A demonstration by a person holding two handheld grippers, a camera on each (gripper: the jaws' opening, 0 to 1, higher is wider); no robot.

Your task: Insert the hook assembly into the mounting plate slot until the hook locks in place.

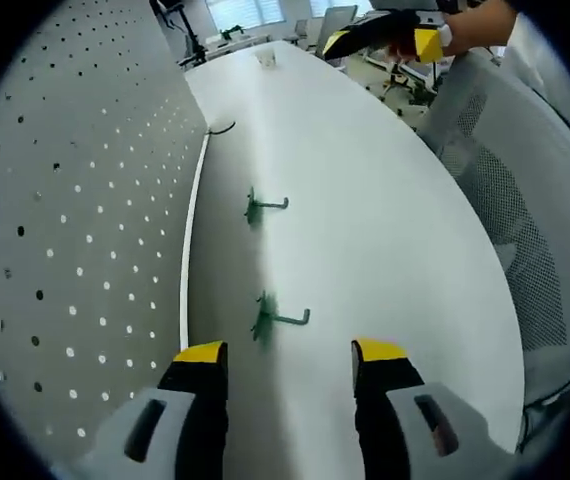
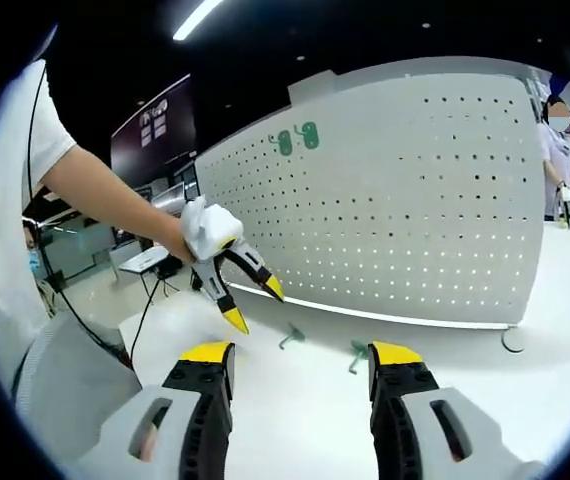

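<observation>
Two green hooks lie on the white table beside the upright white pegboard [image 1: 75,230]: a near hook [image 1: 280,320] and a farther hook [image 1: 265,205]. My left gripper [image 1: 290,355] is open just short of the near hook, with nothing between its jaws. In the right gripper view the same hooks [image 2: 290,338] [image 2: 357,352] lie at the foot of the pegboard [image 2: 415,200]. My right gripper [image 2: 300,355] is open and empty, well back from them. The left gripper [image 2: 255,305], held by a gloved hand, hangs open above the table to the left of the hooks.
A small black hook [image 1: 220,128] [image 2: 510,342] lies by the pegboard's far end. A mesh chair [image 1: 505,190] stands along the table's edge. The right gripper [image 1: 380,40] shows far off at the top. A person [image 2: 557,150] stands beyond the pegboard.
</observation>
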